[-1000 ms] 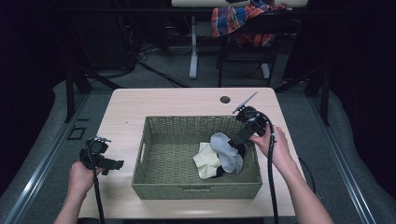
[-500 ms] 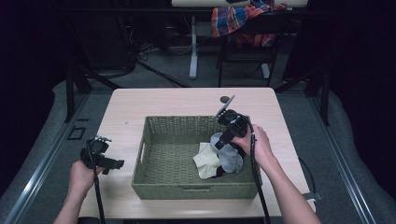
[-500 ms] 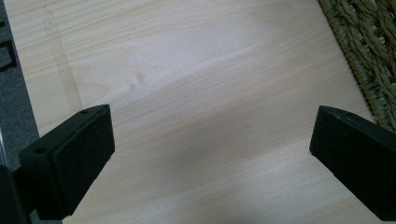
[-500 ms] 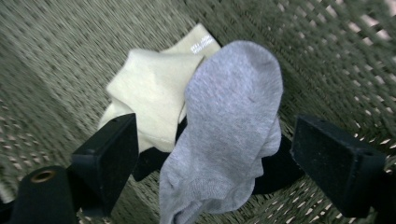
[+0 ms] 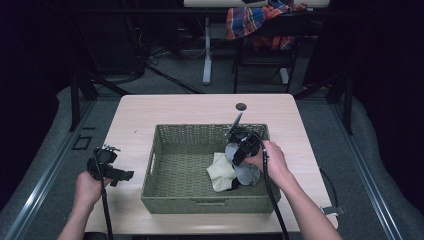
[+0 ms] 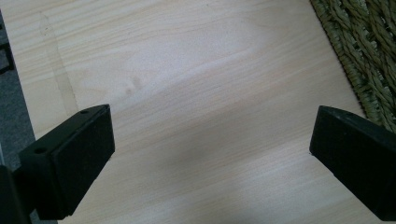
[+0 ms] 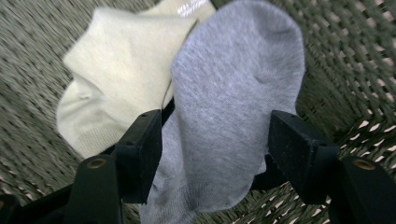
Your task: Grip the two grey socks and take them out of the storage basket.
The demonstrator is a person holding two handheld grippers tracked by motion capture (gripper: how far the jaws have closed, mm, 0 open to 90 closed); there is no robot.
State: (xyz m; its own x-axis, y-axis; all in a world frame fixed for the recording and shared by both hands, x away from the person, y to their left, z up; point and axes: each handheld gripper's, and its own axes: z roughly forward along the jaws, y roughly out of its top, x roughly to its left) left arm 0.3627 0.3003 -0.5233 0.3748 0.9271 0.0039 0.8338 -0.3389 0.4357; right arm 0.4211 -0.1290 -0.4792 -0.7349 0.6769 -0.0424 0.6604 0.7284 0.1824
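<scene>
R gripper [image 7: 215, 154] down in the basket [image 5: 165, 197], jaws just been closing w/ grey sock [image 7: 233, 107] between em, pads not quite pinching it yet | grey sock lies in basket's right half, overlapping cream sock [image 7: 116, 70] | L gripper [image 6: 210, 154] wide open, nothing in it, over table [image 6: 187, 70] left of basket

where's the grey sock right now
The grey sock lies in the basket, its right half in the high view, beside the cream sock, between the right gripper jaws.
</scene>
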